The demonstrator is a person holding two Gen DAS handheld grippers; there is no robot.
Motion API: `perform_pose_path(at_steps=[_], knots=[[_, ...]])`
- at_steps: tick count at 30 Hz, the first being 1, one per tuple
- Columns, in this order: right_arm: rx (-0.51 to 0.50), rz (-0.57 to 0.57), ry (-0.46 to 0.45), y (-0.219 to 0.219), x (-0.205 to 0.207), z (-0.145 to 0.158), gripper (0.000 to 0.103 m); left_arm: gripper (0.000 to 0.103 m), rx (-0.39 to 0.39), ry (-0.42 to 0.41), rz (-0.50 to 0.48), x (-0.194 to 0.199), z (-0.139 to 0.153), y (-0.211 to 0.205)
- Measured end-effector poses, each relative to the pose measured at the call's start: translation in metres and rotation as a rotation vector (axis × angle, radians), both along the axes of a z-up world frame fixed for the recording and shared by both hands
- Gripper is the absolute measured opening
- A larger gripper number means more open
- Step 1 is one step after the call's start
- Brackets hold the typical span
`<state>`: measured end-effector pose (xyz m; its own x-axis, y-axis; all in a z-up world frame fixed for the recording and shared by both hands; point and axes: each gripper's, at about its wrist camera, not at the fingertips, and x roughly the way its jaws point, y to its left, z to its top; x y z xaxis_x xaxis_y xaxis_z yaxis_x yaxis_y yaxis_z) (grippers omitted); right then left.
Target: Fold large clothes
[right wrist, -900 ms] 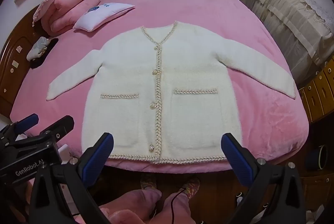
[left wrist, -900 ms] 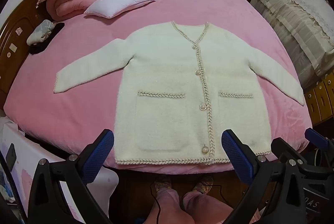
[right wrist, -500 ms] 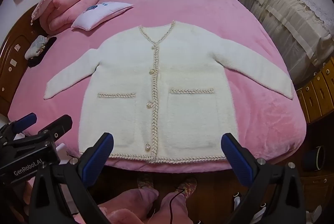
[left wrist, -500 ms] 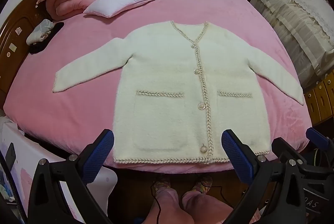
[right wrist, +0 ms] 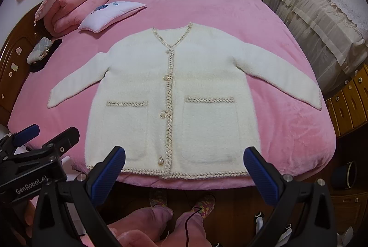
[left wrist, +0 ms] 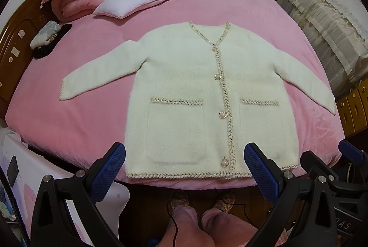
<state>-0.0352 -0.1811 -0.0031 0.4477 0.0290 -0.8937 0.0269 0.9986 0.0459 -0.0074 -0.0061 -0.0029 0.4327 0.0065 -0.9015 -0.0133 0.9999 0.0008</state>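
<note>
The cream cardigan (left wrist: 207, 95) lay buttoned and flat on the pink bed (left wrist: 69, 122), sleeves out to both sides, no fold yet begun. The next move likely called for taking a sleeve and bringing it across the body. Left tongs (left wrist: 184, 168) and right tongs (right wrist: 184, 168) hung spread wide above the hem, holding and touching nothing.

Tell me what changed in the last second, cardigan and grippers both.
Almost nothing. The cream cardigan lies spread flat and buttoned on the pink bed as before, both sleeves out. The left gripper and right gripper stay open above its hem, holding nothing.
</note>
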Motion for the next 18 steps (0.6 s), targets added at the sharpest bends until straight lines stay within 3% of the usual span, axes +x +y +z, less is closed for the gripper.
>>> perform_pose_path(at_steps=[18], knots=[[0.001, 0.000, 0.001, -0.0013, 0.0006, 0.0002, 0.103, 0.102, 0.002, 0.003, 0.001, -0.0014, 0.0015, 0.0015]])
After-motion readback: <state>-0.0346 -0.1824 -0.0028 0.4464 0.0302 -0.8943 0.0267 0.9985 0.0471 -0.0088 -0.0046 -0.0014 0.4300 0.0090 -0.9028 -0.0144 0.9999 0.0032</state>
